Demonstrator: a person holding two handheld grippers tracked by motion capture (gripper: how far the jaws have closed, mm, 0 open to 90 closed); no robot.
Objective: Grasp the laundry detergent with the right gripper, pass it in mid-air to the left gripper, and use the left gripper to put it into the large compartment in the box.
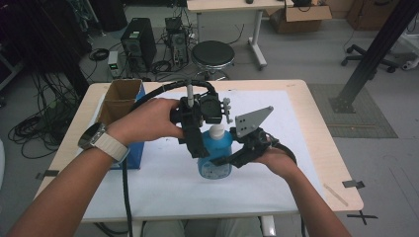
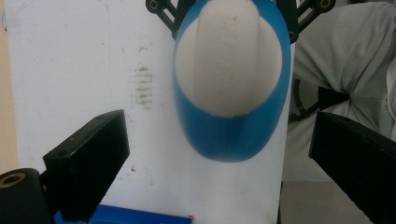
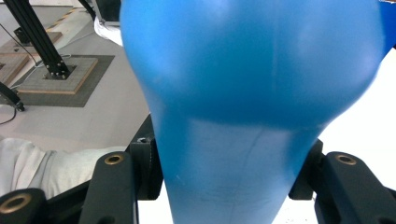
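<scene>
two grippers: both at one blue bottle standing upright mid-table on the white sheet.
right gripper: jaws closed on the bottle's narrow lower body, pressing both sides and steadying it.
left gripper: above, looking down on the white cap; jaws spread wide to either side, touching nothing.
progress: bottle looks secured; the cap appears still seated, so gripping and working it seems left to do.
materials: smooth, slightly glossy blue plastic, bulbous shoulder tapering to a slim waist; matte white cap with a raised ridge.
nearby: open cardboard box at the table's left edge.
</scene>
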